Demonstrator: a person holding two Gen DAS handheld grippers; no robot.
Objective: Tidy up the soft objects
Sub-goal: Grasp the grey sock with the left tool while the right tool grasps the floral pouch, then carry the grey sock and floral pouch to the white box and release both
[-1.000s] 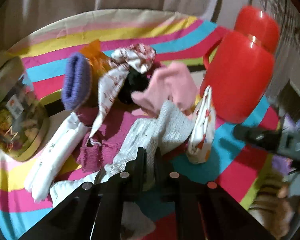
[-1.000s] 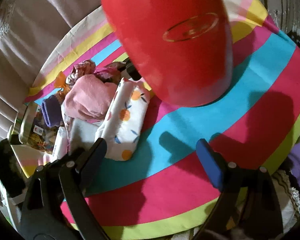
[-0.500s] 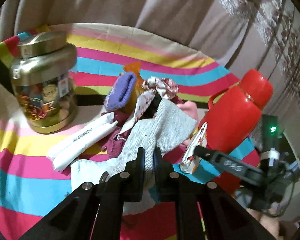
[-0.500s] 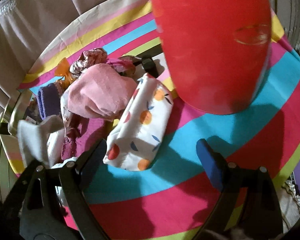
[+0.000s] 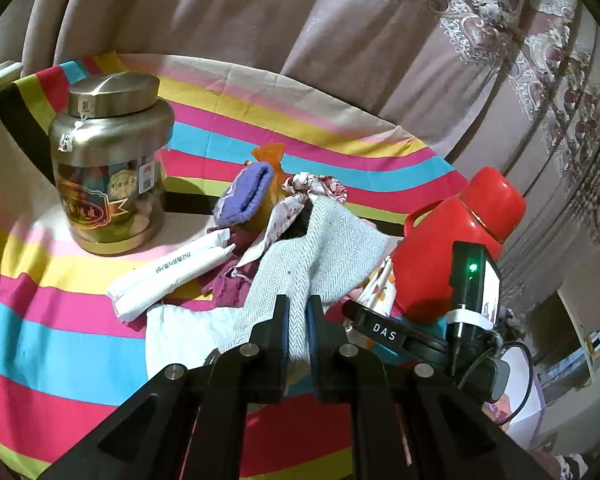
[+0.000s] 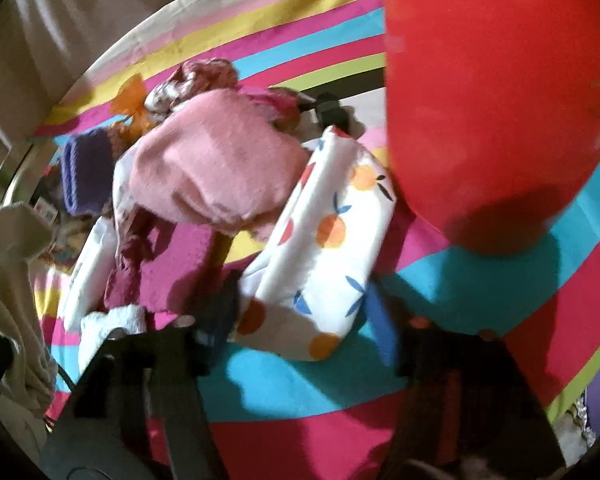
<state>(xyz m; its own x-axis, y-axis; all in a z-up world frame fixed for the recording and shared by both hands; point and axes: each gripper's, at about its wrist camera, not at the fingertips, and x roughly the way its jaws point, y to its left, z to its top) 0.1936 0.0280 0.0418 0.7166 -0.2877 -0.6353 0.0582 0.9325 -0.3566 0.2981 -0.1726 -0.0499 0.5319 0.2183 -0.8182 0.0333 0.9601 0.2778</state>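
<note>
Striped cloth [image 5: 80, 332] covered the table. On it, the left gripper [image 5: 297, 312] pinched a grey herringbone cloth [image 5: 324, 252], lifted above the pile. The right gripper [image 6: 300, 312], jaws spread, straddled the orange-print pouch [image 6: 324, 248] beside a red thermos [image 6: 496, 92].

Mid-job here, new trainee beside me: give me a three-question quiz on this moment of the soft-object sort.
1. True or false: the left gripper is shut on the grey herringbone cloth.
2. Multiple choice: the right gripper brackets which item? A) purple knit piece B) orange-print pouch C) red jug
3. Fill in: the gold-lidded jar stands on the ______ tablecloth.

Key:
1. True; both fingers pinch the cloth, which is lifted above the pile.
2. B; the open fingers sit either side of the orange-print pouch, not yet closed.
3. Striped; the striped tablecloth covers the table.
</note>
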